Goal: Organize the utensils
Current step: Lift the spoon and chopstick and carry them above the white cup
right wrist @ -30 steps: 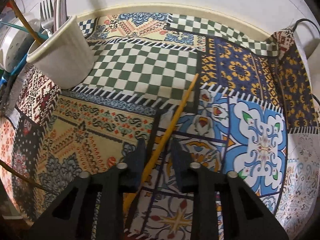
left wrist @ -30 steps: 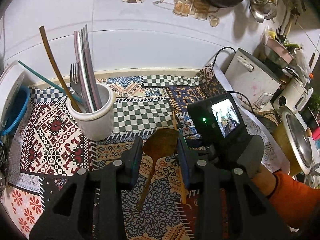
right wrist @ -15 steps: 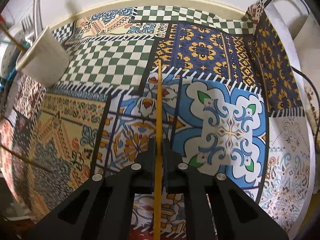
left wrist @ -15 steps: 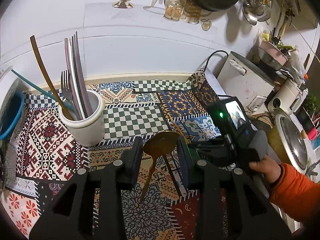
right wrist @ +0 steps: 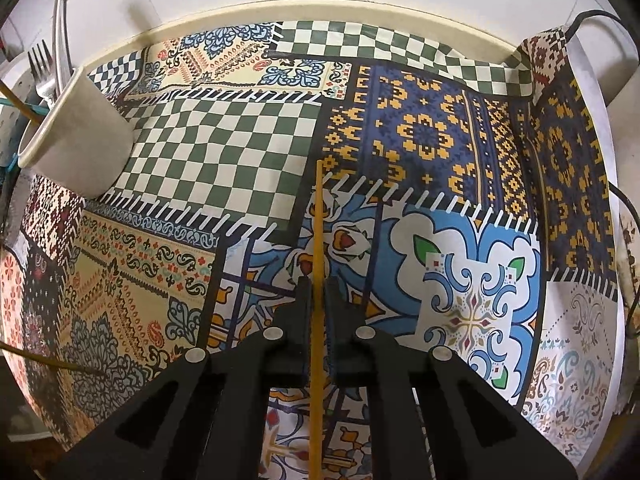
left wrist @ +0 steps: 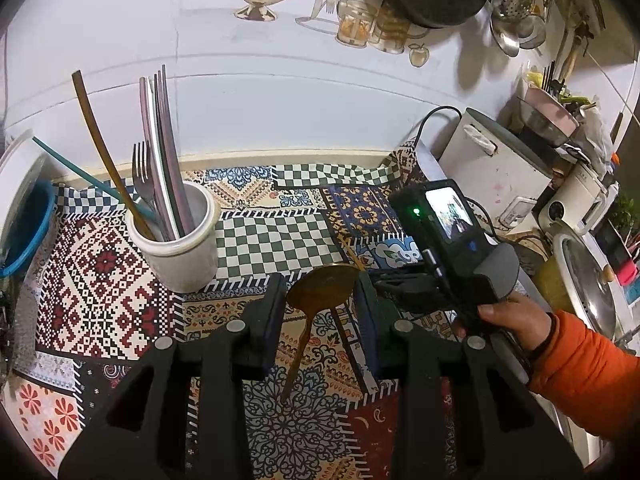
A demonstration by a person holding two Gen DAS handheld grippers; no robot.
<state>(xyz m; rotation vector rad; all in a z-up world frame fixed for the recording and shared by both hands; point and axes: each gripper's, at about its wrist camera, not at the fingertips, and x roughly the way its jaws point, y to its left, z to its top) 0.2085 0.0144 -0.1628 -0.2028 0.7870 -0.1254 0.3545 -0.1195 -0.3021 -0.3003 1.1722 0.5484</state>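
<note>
Your right gripper point(right wrist: 316, 292) clenches the yellow chopstick point(right wrist: 318, 240); your left gripper point(left wrist: 322, 300) is spread around the wooden spoon point(left wrist: 320, 292). The utensil crock point(left wrist: 176, 240) stands at ten o'clock, the rice cooker point(left wrist: 492, 168) at two.

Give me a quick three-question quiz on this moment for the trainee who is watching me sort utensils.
1. True or false: the right tongs are shut on the yellow chopstick.
2. What lies on the patterned mat between the open fingers of the left tongs?
A. a fork
B. a brass-coloured spoon
C. a knife
3. Fill in: the white utensil crock stands ___ on the mat.

Key: 1 true; 2 B, the brass-coloured spoon, not gripped; 3 upright, with a fork and other handles in it.
</note>
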